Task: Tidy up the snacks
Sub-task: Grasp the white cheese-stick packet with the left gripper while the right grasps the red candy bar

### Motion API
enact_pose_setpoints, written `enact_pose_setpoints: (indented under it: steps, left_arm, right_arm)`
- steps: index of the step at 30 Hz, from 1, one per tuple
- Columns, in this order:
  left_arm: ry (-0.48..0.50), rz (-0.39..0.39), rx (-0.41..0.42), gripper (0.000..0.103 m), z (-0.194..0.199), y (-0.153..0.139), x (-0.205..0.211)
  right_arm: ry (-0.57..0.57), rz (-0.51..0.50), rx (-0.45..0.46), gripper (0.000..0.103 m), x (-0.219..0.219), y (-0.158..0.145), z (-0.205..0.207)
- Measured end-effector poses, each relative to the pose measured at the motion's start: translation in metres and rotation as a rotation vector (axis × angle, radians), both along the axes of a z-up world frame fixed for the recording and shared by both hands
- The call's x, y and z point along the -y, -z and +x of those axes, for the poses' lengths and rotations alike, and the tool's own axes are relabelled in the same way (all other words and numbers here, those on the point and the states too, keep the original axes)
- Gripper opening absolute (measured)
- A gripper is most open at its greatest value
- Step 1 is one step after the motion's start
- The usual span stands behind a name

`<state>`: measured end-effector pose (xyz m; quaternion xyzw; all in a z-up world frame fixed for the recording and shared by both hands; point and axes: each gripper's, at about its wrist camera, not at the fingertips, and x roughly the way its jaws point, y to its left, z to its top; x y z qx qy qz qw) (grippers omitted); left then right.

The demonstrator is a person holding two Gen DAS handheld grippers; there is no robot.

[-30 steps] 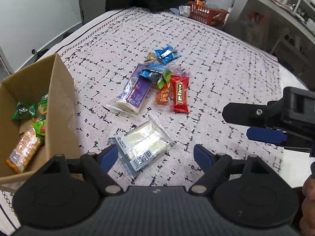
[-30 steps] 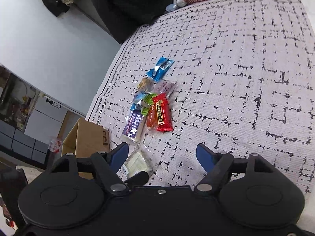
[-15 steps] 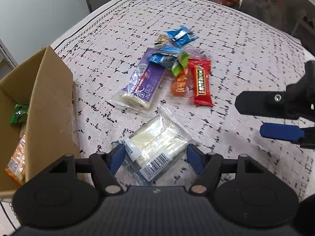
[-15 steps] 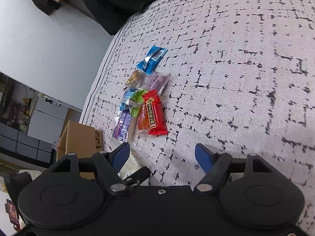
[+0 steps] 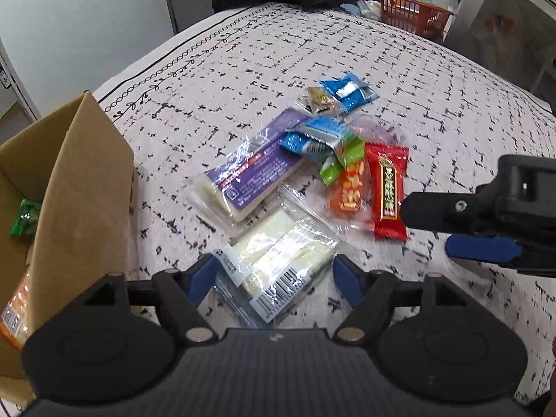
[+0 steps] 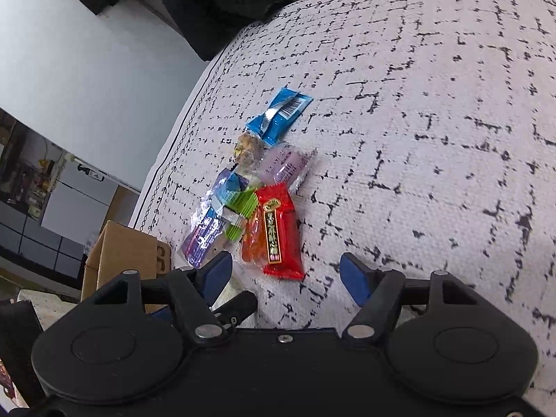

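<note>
Clear-wrapped snack (image 5: 278, 260) between open left hand-held gripper (image 5: 274, 279) jaws.

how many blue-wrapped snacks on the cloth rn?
2. One blue packet at the far end of the pile beside a small tan candy; another blue packet lies atop the purple bar and green wrapper. More could hide underneath.

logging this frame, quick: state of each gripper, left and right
Left gripper: open, fingers either side of the clear white-snack packet, not clamped.
Right gripper: open, holding nothing, near the red snack bar.
</note>
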<state>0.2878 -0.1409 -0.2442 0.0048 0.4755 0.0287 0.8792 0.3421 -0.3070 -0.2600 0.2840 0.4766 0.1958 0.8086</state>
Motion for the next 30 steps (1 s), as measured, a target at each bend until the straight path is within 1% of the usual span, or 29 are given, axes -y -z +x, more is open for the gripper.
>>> enact_pose_setpoints:
  steps: [1,5,7,12,15,17,18,20,21,22,25,30]
  left_arm:
    - [-0.002,-0.002,0.001,0.080,0.001,0.001,-0.001]
    - [-0.005,-0.019,0.013,0.085,0.004,0.003,-0.004]
    - [-0.003,-0.020,0.014,0.091,0.006,0.005,-0.006]
    - [-0.011,-0.037,0.039,0.092,0.011,0.010,-0.010]
    - [-0.015,-0.057,0.049,0.092,0.012,0.011,-0.013]
    - [-0.019,-0.083,0.051,0.090,0.012,0.011,-0.015]
    - [-0.021,-0.095,0.053,0.089,0.012,0.011,-0.016]
    - [-0.019,-0.107,0.054,0.084,0.012,0.011,-0.018]
    - [-0.013,-0.108,0.056,0.079,0.011,0.010,-0.017]
    - [-0.008,-0.110,0.061,0.070,0.011,0.010,-0.017]
    - [-0.008,-0.127,0.063,0.067,0.009,0.007,-0.016]
    - [-0.034,-0.156,0.058,0.064,0.003,0.003,-0.021]
  right_arm:
    - [-0.001,-0.002,0.002,0.068,-0.001,0.000,0.001]
    - [-0.003,-0.017,0.015,0.068,-0.005,0.000,0.005]
    - [-0.007,-0.028,0.025,0.068,-0.007,0.000,0.007]
    - [-0.012,-0.056,0.050,0.066,-0.013,0.001,0.010]
    - [-0.020,-0.084,0.068,0.058,-0.017,0.002,0.012]
    - [-0.026,-0.100,0.077,0.048,-0.020,0.002,0.014]
    - [-0.031,-0.108,0.081,0.046,-0.021,0.003,0.016]
    - [-0.041,-0.120,0.085,0.033,-0.024,0.004,0.017]
    - [-0.046,-0.124,0.082,0.029,-0.024,0.005,0.017]
    - [-0.047,-0.122,0.076,0.023,-0.024,0.006,0.017]
    - [-0.043,-0.102,0.066,0.022,-0.022,0.006,0.016]
    - [-0.038,-0.122,0.069,0.022,-0.021,0.000,0.008]
